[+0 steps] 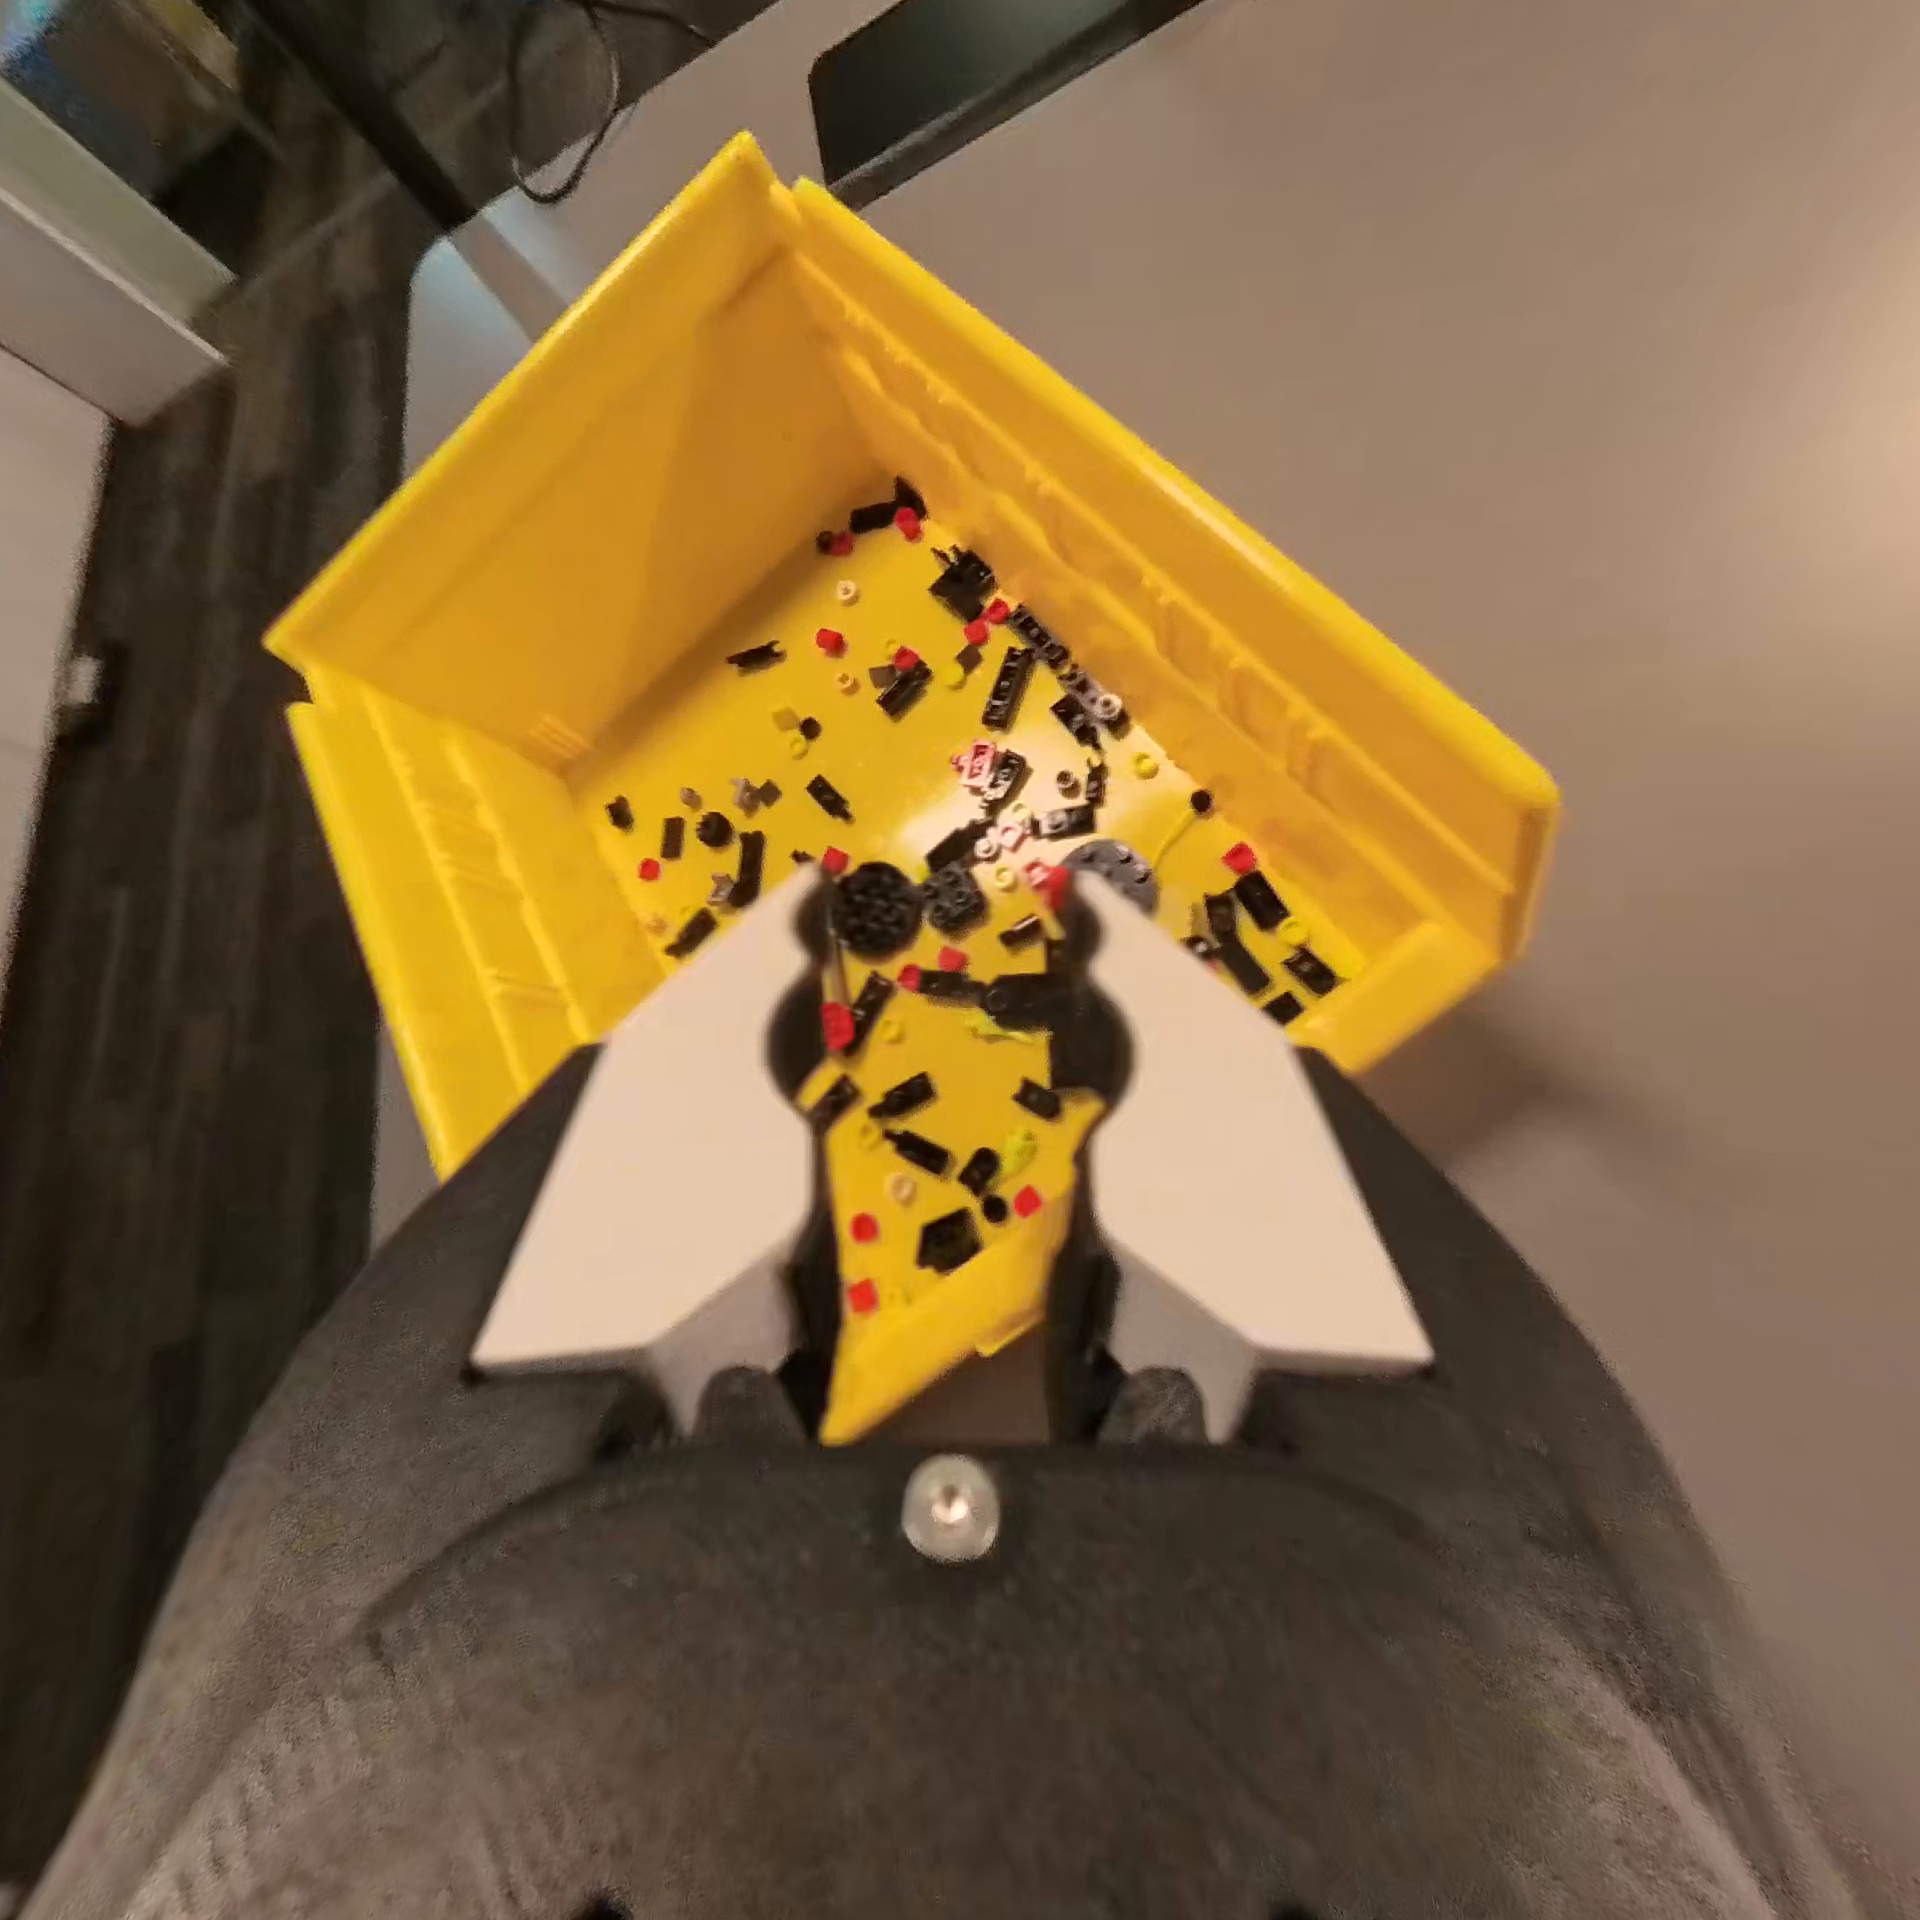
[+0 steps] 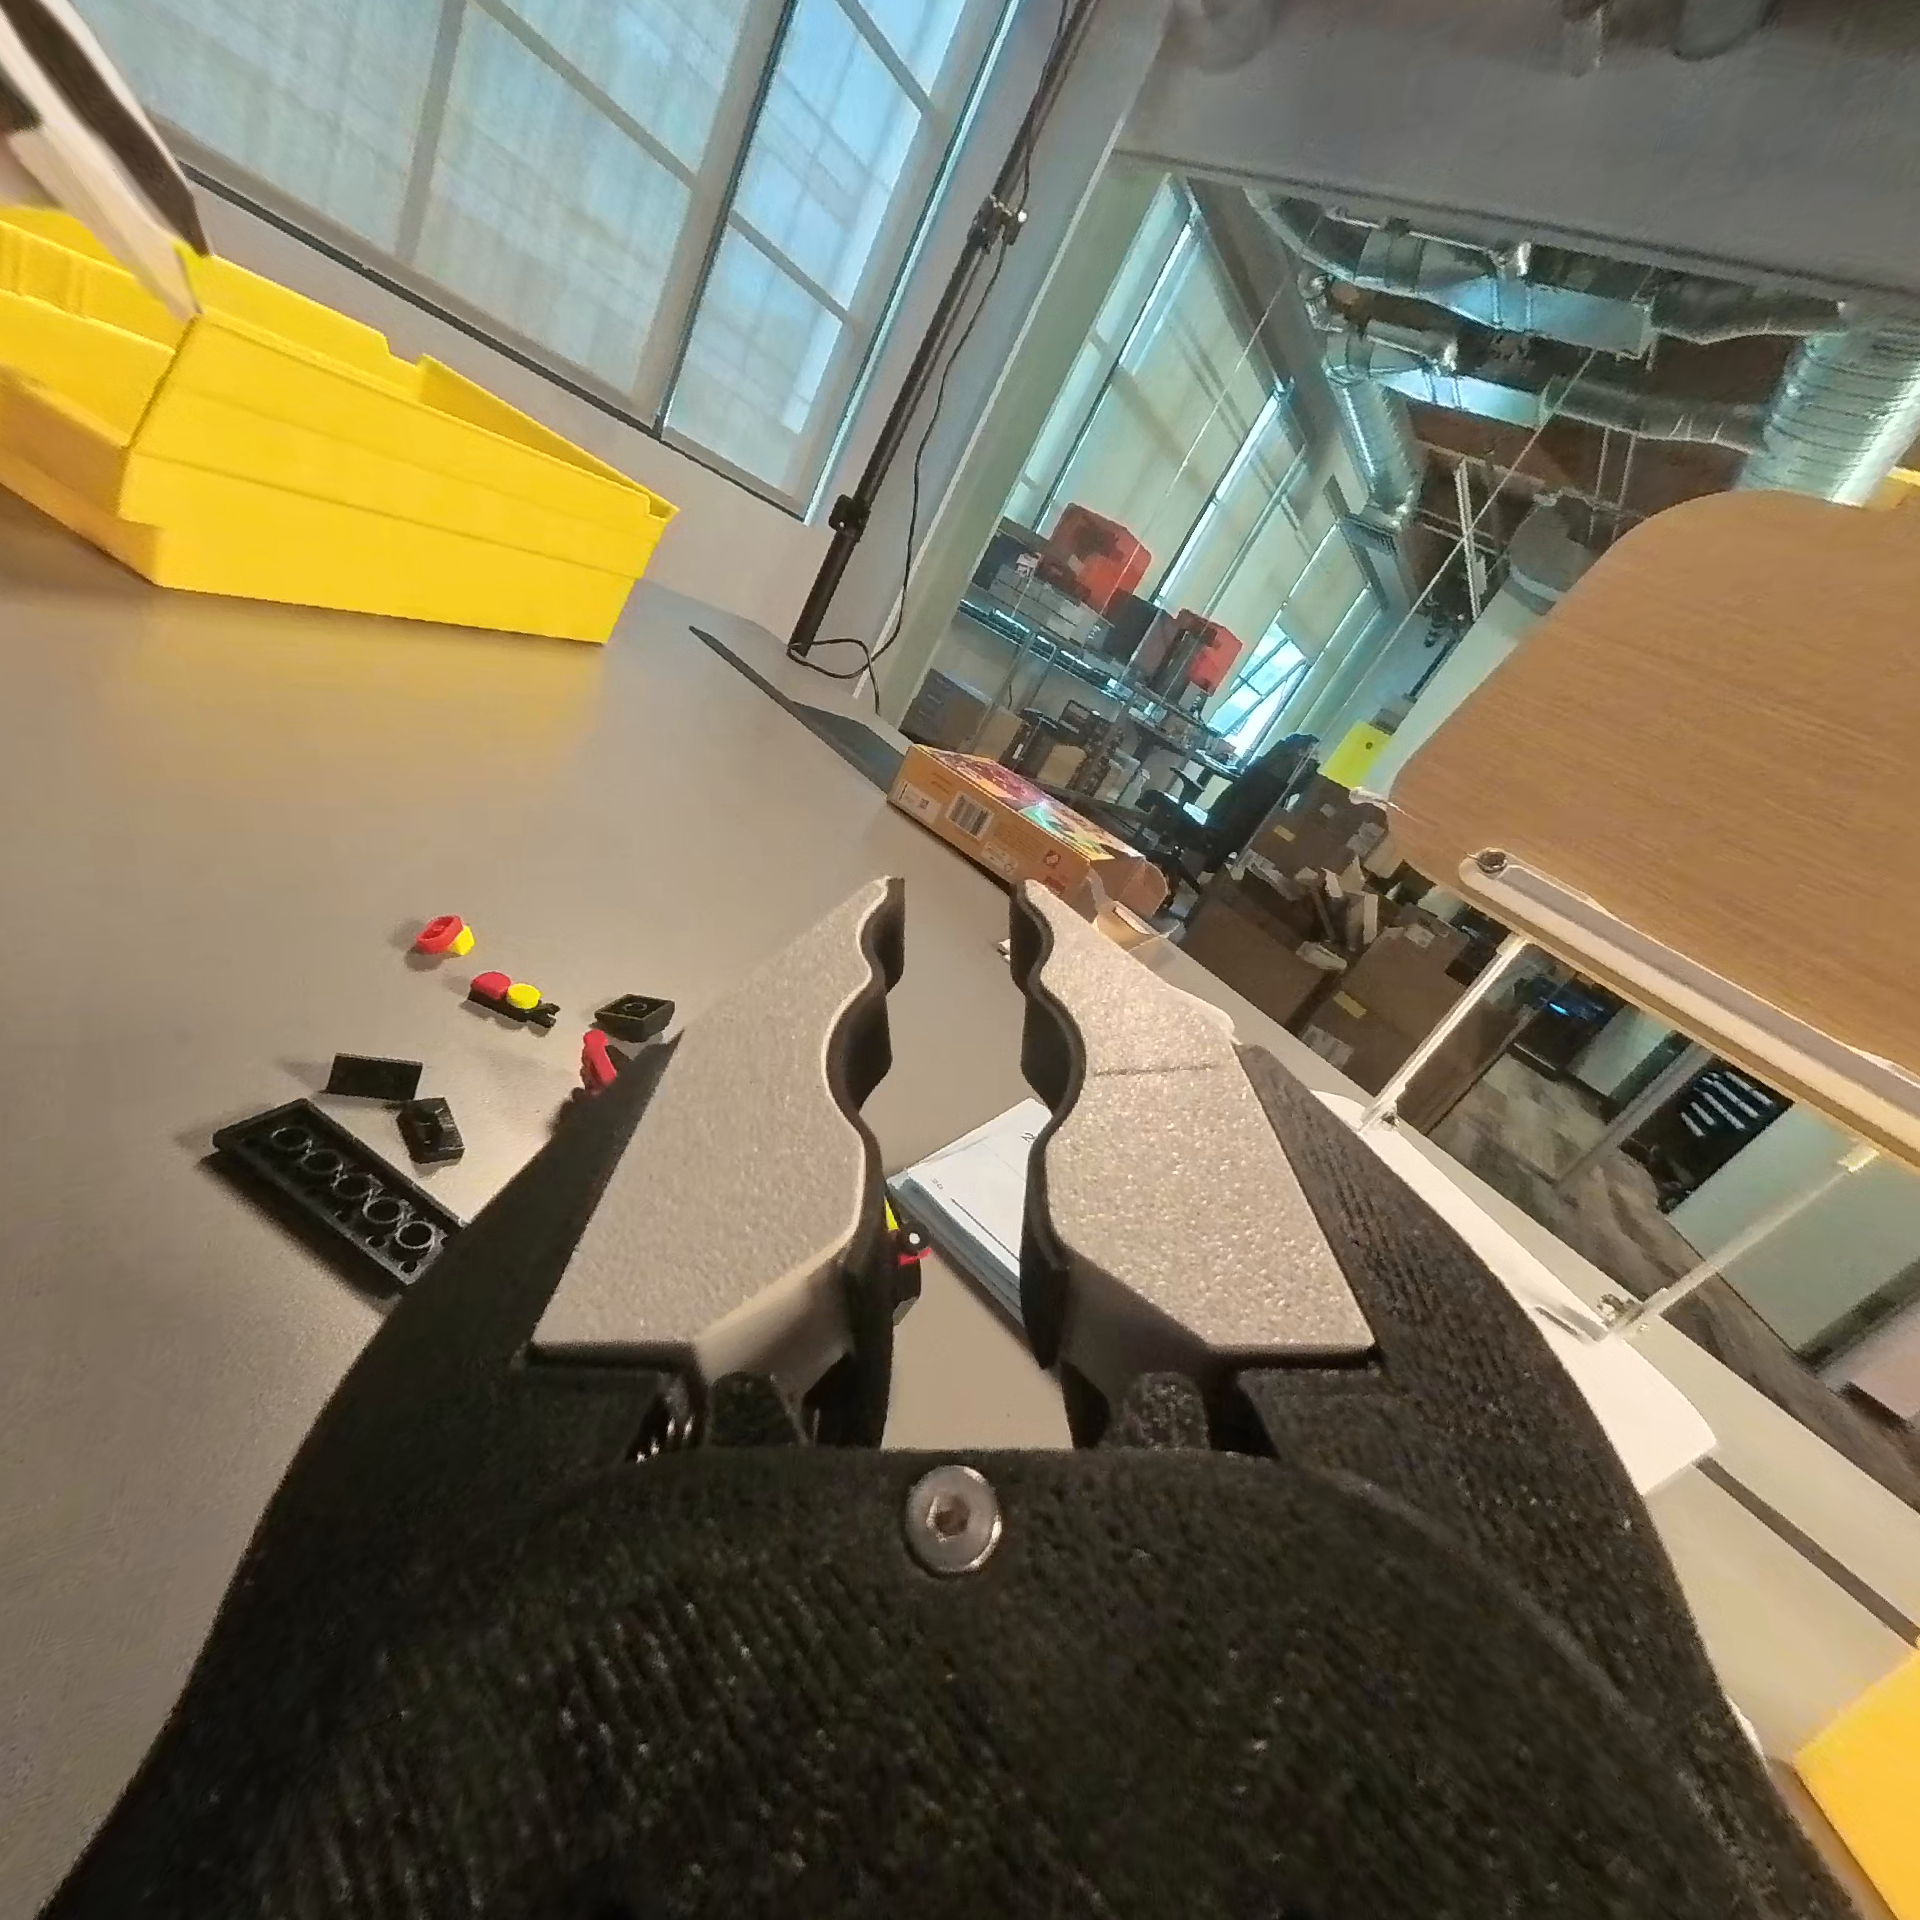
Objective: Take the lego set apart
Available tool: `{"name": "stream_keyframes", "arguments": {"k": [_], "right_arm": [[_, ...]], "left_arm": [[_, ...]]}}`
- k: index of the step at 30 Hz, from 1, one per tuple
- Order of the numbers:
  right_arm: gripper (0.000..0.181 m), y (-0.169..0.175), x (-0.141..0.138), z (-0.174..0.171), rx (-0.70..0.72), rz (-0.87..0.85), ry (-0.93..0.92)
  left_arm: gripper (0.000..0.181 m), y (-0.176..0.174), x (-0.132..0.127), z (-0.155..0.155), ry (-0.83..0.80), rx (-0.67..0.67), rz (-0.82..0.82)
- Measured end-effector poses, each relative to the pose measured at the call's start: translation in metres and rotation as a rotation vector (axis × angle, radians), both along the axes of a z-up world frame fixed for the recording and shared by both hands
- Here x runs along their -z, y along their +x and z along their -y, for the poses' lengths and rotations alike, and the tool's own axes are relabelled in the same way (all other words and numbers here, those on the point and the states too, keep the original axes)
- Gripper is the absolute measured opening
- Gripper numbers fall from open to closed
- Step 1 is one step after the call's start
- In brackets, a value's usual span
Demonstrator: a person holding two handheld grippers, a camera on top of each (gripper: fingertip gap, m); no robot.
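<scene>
Our left gripper hangs over the yellow bin, its fingers spread with nothing between them; loose black, red and yellow lego pieces litter the bin floor. Our right gripper sits low over the grey bench, fingers parted and empty. Left of it lie a long black plate and small red-and-yellow bits. Beyond them rests a printed cardboard box.
</scene>
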State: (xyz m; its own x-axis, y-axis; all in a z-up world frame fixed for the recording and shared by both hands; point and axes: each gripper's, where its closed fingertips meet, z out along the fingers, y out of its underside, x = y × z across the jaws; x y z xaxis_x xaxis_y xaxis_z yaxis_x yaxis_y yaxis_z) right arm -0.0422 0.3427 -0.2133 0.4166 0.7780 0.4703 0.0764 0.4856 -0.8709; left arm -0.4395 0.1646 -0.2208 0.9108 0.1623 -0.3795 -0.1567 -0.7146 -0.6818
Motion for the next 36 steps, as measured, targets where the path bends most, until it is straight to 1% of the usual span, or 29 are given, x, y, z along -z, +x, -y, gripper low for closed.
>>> {"name": "stream_keyframes", "arguments": {"k": [1, 3, 4, 6, 8, 10, 11, 12, 13, 15, 16, 17, 18, 19, 23, 25, 26, 28, 29, 33, 36], "right_arm": [[0.018, 0.0, 0.0, 0.0, 0.001, 0.0, 0.0], [0.017, 0.0, 0.0, -0.001, 0.003, 0.001, 0.001], [0.017, 0.0, 0.0, 0.0, 0.003, 0.002, 0.002], [0.017, 0.0, 0.001, -0.001, 0.006, 0.004, 0.004], [0.017, 0.0, 0.001, -0.001, 0.008, 0.005, 0.007], [0.016, 0.0, 0.001, -0.001, 0.011, 0.006, 0.008], [0.016, 0.0, 0.001, -0.001, 0.011, 0.007, 0.008], [0.015, 0.0, 0.001, -0.001, 0.01, 0.009, 0.004], [0.015, 0.0, 0.001, -0.002, 0.009, 0.01, -0.003], [0.014, 0.001, 0.0, -0.002, 0.004, -0.002, -0.022], [0.013, 0.002, -0.001, -0.003, 0.003, -0.013, -0.032], [0.013, 0.003, -0.002, -0.003, -0.002, -0.022, -0.042], [0.014, 0.004, -0.003, -0.003, -0.011, -0.031, -0.052], [0.014, 0.004, -0.004, -0.002, -0.023, -0.042, -0.063], [0.019, 0.006, -0.011, 0.003, -0.107, -0.113, -0.133], [0.021, 0.008, -0.013, 0.002, -0.111, -0.135, -0.142], [0.022, 0.008, -0.013, 0.001, -0.106, -0.134, -0.136], [0.022, 0.006, -0.011, 0.003, -0.102, -0.117, -0.117], [0.022, 0.005, -0.011, 0.004, -0.101, -0.107, -0.108], [0.021, 0.003, -0.009, 0.005, -0.097, -0.088, -0.091], [0.021, 0.004, -0.009, 0.004, -0.095, -0.096, -0.098]], "left_arm": [[0.062, -0.002, 0.001, 0.001, -0.02, 0.004, -0.049], [0.078, -0.01, 0.003, 0.006, -0.063, -0.009, -0.171], [0.08, -0.011, 0.004, 0.007, -0.087, -0.001, -0.218], [0.081, -0.012, 0.006, 0.008, -0.106, 0.001, -0.286], [0.081, -0.012, 0.006, 0.008, -0.097, -0.007, -0.32], [0.076, -0.017, -0.003, 0.011, -0.017, -0.086, -0.332], [0.073, -0.019, -0.008, 0.014, 0.039, -0.143, -0.307], [0.07, -0.02, -0.01, 0.016, 0.104, -0.188, -0.235], [0.07, -0.014, -0.008, 0.014, 0.173, -0.2, -0.105], [0.081, 0.006, -0.012, 0.004, 0.341, -0.138, 0.213], [0.083, 0.016, -0.021, 0.001, 0.428, -0.086, 0.336], [0.082, 0.022, -0.029, 0.0, 0.502, -0.044, 0.424], [0.082, 0.025, -0.036, 0.001, 0.546, -0.027, 0.476], [0.082, 0.025, -0.039, 0.003, 0.563, -0.021, 0.495], [0.082, 0.038, -0.045, 0.009, 0.562, 0.045, 0.454], [0.082, 0.054, -0.049, 0.009, 0.581, 0.125, 0.501], [0.082, 0.067, -0.054, 0.009, 0.604, 0.198, 0.568], [0.081, 0.091, -0.07, 0.011, 0.68, 0.353, 0.778], [0.081, 0.097, -0.08, 0.015, 0.735, 0.409, 0.887], [0.08, 0.099, -0.116, 0.035, 0.929, 0.581, 1.241], [0.079, 0.097, -0.124, 0.045, 0.962, 0.654, 1.422]]}}
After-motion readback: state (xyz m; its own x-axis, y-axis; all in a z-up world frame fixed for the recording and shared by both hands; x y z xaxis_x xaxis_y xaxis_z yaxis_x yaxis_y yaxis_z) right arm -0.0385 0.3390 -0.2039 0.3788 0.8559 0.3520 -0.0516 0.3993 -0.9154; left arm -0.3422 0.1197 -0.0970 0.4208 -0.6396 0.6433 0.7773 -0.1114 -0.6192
